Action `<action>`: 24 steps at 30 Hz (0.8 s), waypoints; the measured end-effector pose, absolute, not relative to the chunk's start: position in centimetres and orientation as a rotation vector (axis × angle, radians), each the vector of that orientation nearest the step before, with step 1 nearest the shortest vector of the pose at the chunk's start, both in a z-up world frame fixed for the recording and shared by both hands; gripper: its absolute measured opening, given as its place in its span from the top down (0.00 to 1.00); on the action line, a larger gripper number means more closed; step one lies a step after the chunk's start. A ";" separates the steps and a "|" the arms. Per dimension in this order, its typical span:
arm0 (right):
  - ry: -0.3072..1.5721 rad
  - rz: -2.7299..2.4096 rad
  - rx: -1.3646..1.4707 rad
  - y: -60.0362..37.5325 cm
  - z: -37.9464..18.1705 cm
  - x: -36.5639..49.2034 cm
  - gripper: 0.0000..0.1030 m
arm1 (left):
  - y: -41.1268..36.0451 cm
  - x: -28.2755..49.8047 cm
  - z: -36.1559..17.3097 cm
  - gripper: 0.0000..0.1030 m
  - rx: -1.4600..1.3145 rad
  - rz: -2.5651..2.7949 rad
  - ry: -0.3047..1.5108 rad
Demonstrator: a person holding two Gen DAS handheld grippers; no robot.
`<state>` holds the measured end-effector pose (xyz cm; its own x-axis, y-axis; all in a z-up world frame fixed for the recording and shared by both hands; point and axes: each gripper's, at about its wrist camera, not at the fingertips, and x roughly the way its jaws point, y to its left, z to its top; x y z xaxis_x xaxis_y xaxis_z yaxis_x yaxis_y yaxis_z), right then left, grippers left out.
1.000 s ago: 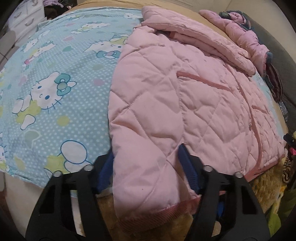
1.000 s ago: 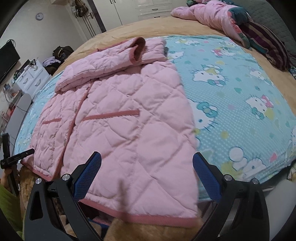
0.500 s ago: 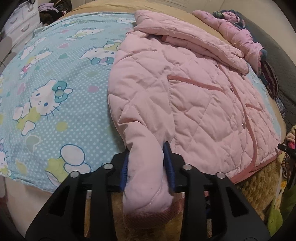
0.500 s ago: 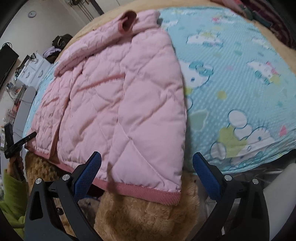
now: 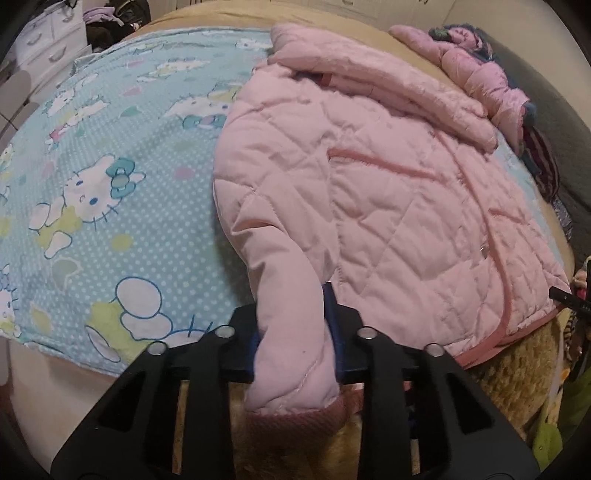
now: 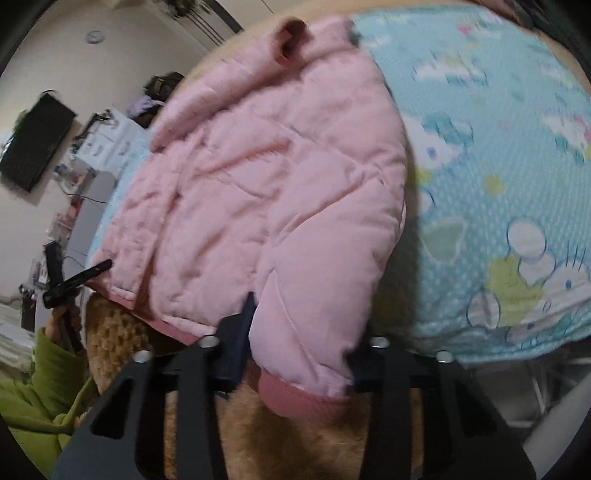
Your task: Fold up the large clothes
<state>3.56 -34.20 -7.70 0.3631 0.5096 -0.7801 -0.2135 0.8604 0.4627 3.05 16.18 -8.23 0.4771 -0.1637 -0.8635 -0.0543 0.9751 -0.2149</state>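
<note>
Two tools are closing on the pink quilted jacket [image 5: 388, 192]: the left tool [image 5: 295, 339] and right tool [image 6: 299, 354] are each pinching a hem corner between their pads. It is looking soft, puffy and light, so gripping the ribbed hem seems surest.

The jacket [image 5: 388, 206] is matt quilted cloth, its hem seemingly ribbed knit, on printed cotton-like sheet [image 5: 110, 192].

Room had a white dresser [image 5: 51, 48] left of the bed [image 5: 192, 14], and a black TV [image 6: 37, 144] on a pale wall [image 6: 122, 62].

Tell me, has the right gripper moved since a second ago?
Yes. The right gripper came down to the pink jacket's near hem, its jaws closing around that corner, while the blue sheet stayed put.
</note>
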 end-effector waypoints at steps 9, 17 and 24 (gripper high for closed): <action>0.887 0.524 0.326 -33.5 -1.6 5.1 0.79 | 15.8 3.5 -2.6 0.88 -0.241 -0.108 0.887; 0.776 0.522 0.378 -33.8 1.7 7.2 0.80 | 14.6 5.1 1.5 0.88 -0.205 -0.111 0.782; 0.725 0.507 0.430 -34.5 2.8 8.5 0.81 | 14.0 6.3 3.5 0.88 -0.195 -0.119 0.729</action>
<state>8.46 -34.50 2.84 0.6391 0.5729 -0.5131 -0.2852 0.7961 0.5337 6.33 14.02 3.50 0.7401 -0.1754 -0.6492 0.0403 0.9752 -0.2176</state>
